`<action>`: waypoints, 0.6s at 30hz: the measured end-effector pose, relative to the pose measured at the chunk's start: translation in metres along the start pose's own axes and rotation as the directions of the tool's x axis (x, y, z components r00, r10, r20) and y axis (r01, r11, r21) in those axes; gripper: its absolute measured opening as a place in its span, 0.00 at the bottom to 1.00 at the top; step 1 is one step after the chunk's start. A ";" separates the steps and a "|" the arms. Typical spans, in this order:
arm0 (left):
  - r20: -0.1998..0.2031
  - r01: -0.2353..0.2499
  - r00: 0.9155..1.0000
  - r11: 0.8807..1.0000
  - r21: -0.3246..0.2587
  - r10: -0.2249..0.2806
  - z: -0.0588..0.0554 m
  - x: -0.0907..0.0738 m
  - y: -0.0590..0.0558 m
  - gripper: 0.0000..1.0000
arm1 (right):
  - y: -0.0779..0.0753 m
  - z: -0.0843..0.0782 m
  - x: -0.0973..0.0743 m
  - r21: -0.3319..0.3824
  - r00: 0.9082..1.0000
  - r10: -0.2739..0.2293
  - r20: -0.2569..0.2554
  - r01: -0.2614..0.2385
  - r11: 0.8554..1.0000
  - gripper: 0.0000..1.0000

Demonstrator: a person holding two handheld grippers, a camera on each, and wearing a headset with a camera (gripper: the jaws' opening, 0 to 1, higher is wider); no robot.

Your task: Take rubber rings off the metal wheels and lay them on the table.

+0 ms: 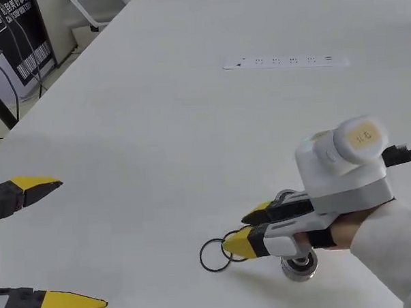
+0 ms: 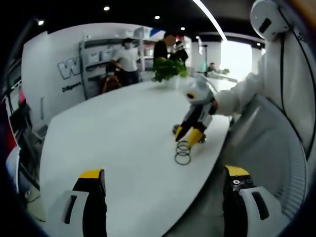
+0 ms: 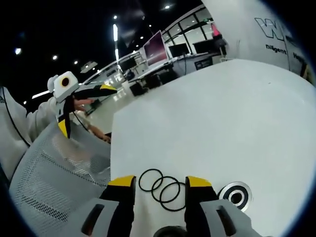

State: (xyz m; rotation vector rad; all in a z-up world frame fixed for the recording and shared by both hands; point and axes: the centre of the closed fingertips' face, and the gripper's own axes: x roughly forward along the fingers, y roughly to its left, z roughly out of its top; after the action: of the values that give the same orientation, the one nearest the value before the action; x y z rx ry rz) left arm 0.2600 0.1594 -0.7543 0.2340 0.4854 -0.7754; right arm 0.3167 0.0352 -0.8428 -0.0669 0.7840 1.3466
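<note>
Rings [image 3: 163, 190] — black rubber loops on white table [image 1: 191, 127], left gripper [image 2: 164, 173], right gripper [image 3: 160, 179] both spread

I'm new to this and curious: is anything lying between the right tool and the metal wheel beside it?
Nothing visible does. The metal wheel lies on bare table right beside the right tool, whose jaws are open. The rubber rings lie flat ahead between those jaws, not toward the wheel.
</note>
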 end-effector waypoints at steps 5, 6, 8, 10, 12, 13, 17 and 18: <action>0.007 0.017 1.000 1.000 0.019 -0.017 0.008 0.006 -0.001 1.00 | -0.002 0.002 -0.009 -0.049 1.000 -0.008 0.020 0.009 0.999 0.53; 0.008 0.020 1.000 1.000 0.021 -0.020 0.009 0.008 -0.001 1.00 | -0.003 0.003 -0.011 -0.056 1.000 -0.015 0.028 0.017 0.998 0.57; 0.014 0.033 0.999 0.999 0.024 -0.033 0.012 0.013 -0.003 1.00 | -0.005 0.003 -0.017 -0.057 0.999 -0.019 0.033 0.021 0.998 0.61; 0.013 0.053 0.999 0.998 0.033 -0.053 0.014 0.018 -0.006 1.00 | -0.007 0.004 -0.023 -0.065 0.998 -0.034 0.049 0.038 0.997 0.63; -0.003 0.095 0.995 0.995 0.028 -0.095 0.015 0.024 -0.014 0.95 | -0.009 0.007 -0.029 -0.081 0.996 -0.048 0.071 0.054 0.995 0.68; -0.010 0.130 0.992 0.991 0.019 -0.129 0.016 0.027 -0.019 0.92 | -0.010 0.008 -0.033 -0.100 0.994 -0.058 0.092 0.067 0.993 0.71; -0.019 0.165 0.986 0.984 0.063 -0.164 0.021 0.038 -0.026 0.91 | -0.013 0.008 -0.047 -0.095 0.987 -0.075 0.142 0.089 0.991 0.78; -0.021 0.171 0.985 0.983 0.066 -0.170 0.023 0.040 -0.027 0.91 | -0.014 0.008 -0.049 -0.081 0.985 -0.075 0.155 0.088 0.993 0.78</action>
State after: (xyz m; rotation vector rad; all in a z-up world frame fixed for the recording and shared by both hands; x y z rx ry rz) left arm 0.2726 0.1075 -0.7551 0.2631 0.4984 -0.9589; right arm 0.3322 -0.0056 -0.8155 -0.0647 0.5879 1.2918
